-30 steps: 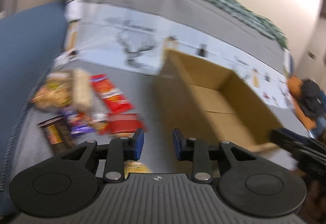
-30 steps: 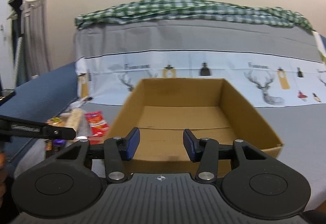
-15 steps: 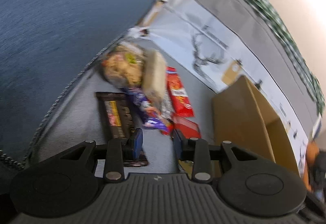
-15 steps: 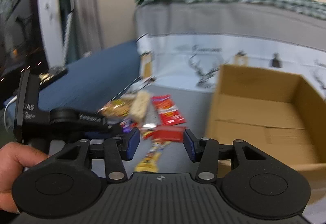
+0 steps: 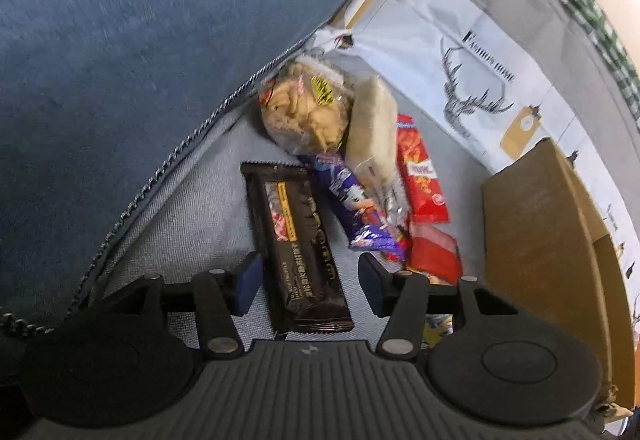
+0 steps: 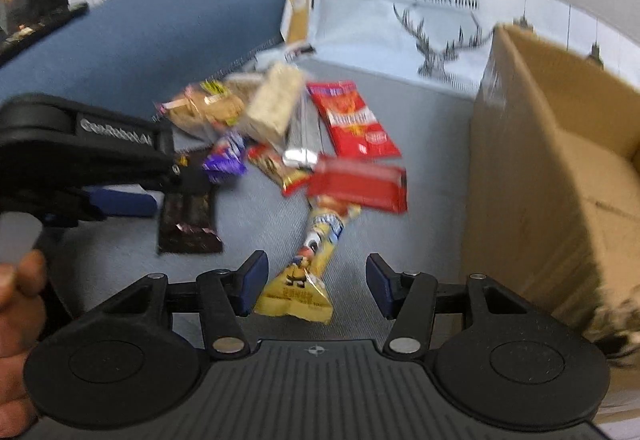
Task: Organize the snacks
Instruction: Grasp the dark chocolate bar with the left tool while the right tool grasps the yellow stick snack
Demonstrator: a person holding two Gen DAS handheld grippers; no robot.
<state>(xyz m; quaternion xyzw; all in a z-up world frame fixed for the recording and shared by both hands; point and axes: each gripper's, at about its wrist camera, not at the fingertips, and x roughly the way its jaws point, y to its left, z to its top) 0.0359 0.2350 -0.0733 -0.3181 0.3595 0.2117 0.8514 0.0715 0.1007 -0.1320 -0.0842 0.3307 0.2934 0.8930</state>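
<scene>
A heap of snacks lies on the grey cover (image 5: 208, 200) left of an open cardboard box (image 5: 552, 240). My left gripper (image 5: 308, 280) hangs low over a black snack bar (image 5: 300, 240); its jaws are opening, the bar lies between them, and the pads stand clear of it. Beyond are a bag of pastries (image 5: 304, 112), a pale bar (image 5: 372, 128), a purple wrapper (image 5: 356, 208) and a red packet (image 5: 420, 172). My right gripper (image 6: 312, 284) is over a yellow packet (image 6: 308, 272), jaws opening, not pressing on it. The left gripper (image 6: 132, 196) shows at the left of the right wrist view.
A blue cushion (image 5: 140, 40) rises on the left of the heap. A deer-print cloth (image 5: 472, 80) hangs behind it. The box wall (image 6: 520, 180) stands close on the right. A hand (image 6: 20, 280) holds the left gripper's handle.
Both grippers swung left from the box to the snack heap and came down. The left jaws widened around the black bar; the right jaws widened a little over the yellow packet.
</scene>
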